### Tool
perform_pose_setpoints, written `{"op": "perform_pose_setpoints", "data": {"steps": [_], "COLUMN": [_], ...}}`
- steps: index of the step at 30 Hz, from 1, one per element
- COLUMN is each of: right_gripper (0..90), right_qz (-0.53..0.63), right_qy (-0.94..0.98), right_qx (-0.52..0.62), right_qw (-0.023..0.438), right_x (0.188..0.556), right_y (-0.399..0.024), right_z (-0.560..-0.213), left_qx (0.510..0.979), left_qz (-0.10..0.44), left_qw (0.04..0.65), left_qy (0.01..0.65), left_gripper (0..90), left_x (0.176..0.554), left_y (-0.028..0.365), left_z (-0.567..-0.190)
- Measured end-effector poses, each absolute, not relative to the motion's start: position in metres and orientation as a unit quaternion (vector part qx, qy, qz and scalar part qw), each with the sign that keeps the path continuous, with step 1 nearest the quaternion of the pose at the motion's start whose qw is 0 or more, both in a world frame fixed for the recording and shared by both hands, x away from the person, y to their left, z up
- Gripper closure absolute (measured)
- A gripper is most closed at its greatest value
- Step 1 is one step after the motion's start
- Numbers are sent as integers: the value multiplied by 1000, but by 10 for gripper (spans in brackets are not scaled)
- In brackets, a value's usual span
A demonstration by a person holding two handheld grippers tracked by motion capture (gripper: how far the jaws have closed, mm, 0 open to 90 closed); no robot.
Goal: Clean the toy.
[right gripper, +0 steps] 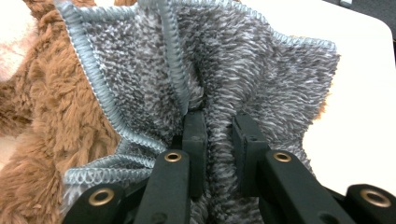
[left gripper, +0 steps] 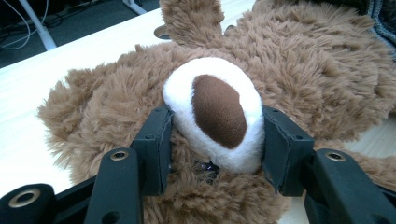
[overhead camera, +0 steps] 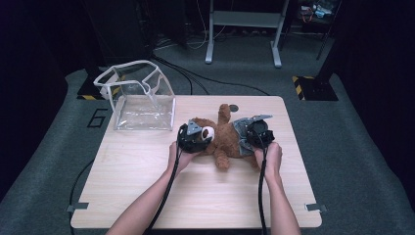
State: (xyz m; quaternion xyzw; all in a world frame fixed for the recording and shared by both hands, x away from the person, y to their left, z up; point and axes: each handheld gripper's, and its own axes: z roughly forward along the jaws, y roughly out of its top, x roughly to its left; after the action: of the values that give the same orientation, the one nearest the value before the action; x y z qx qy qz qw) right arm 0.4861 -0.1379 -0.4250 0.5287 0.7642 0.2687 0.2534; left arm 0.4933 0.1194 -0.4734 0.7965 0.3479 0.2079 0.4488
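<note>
Bag: a clear plastic bag [overhead camera: 142,105] stands open at the far left corner of the table [overhead camera: 147,196], apart from the toy.
Left gripper [left gripper: 215,140]: jaws about half open, pressed on either side of the bear's white snout [left gripper: 212,109].
Bear: a brown teddy bear [overhead camera: 222,137] lies at the middle of the table, between the two grippers.
Right gripper [right gripper: 218,140]: jaws nearly closed, pinching a fold of the bear's grey garment [right gripper: 224,60].
</note>
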Motion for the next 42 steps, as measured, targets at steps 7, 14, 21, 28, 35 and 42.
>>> {"op": "perform_pose_setpoints", "data": {"steps": [7,14,21,28,35,42], "right_gripper": [778,778,777,779,782,784], "right_qz": [286,307,318,283,288,290], "right_qy": [760,762,781,800,789,765], "right_qx": [523,505,477,469,484,518], "right_qw": [260,265,249,245,246,250], "right_x": [481,480,484,499,493,489], "right_y": [-137,-121,-82,-63,-82,-124], "right_z": [-414,-400,-393,-419,-417,-418], "left_qx": [795,797,795,795,795,796], "left_qz": [206,205,206,205,203,204], "left_qw": [451,449,451,451,453,451], "left_qy": [349,349,350,349,348,348], "left_gripper": [485,485,485,486,486,486], "left_x": [494,494,495,494,495,494], "left_y": [121,121,121,121,122,121], "left_z": [-474,-473,-474,-474,-474,-474]}}
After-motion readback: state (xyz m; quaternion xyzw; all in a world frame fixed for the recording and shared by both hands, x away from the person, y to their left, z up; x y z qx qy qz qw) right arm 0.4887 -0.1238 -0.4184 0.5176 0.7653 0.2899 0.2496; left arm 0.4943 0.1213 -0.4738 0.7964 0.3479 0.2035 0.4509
